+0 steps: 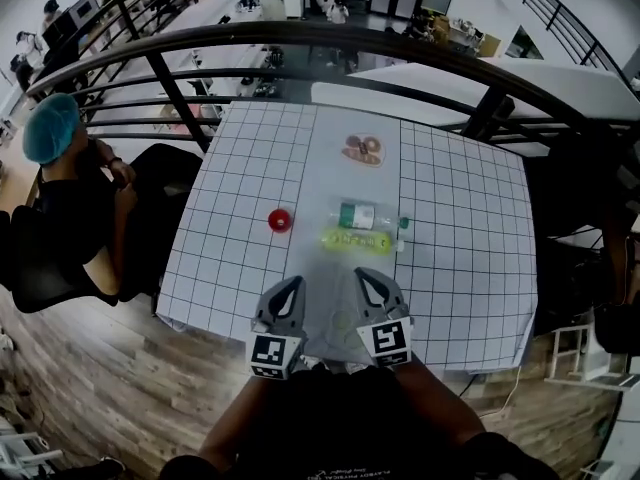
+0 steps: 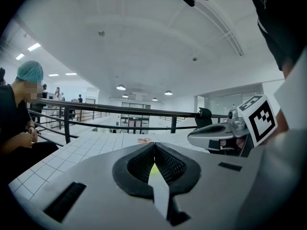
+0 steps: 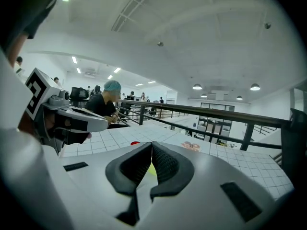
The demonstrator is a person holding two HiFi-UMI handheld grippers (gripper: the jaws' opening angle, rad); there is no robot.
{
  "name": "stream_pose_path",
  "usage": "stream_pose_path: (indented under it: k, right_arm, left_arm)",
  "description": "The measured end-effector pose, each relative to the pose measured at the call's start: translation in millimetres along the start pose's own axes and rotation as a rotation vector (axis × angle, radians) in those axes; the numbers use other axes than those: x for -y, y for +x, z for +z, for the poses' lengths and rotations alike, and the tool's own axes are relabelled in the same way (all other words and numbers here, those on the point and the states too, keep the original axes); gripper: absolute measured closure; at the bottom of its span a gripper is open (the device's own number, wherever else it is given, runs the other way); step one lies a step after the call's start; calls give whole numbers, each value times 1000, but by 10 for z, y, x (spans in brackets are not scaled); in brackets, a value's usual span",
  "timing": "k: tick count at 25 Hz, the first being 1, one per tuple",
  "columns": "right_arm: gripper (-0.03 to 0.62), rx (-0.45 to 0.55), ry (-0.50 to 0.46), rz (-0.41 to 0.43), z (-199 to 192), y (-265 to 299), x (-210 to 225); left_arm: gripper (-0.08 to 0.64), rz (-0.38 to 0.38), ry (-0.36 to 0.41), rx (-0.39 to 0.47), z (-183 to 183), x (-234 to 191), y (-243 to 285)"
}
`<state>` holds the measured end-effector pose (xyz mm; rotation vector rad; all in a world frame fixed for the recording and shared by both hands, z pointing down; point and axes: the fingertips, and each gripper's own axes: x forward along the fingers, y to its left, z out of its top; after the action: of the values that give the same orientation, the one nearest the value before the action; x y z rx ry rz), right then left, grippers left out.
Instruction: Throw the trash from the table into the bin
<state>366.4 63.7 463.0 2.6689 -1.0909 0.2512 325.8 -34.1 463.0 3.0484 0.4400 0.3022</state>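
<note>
As left claw (image 1: 293, 282) and right claw (image 1: 361, 273) hover pressed together, the table's (image 1: 235, 263) near edge lies beneath them.

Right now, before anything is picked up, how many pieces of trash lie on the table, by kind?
Bottles: 2, the clear bottle and the yellow bottle
Red cap: 1
Wrapper: 1
Total: 4
</note>
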Motion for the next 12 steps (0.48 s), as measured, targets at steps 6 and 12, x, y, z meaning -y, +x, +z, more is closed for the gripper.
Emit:
stream_pose_path:
  k: [6, 12]
  right_arm:
    - [568, -46, -5, -79, -42, 32, 112]
    - [568, -68, -16, -83, -145, 121, 234]
  left_arm:
    - [537, -44, 10, 6, -13, -153, 91]
    - [537, -55, 13, -33, -155, -166, 214]
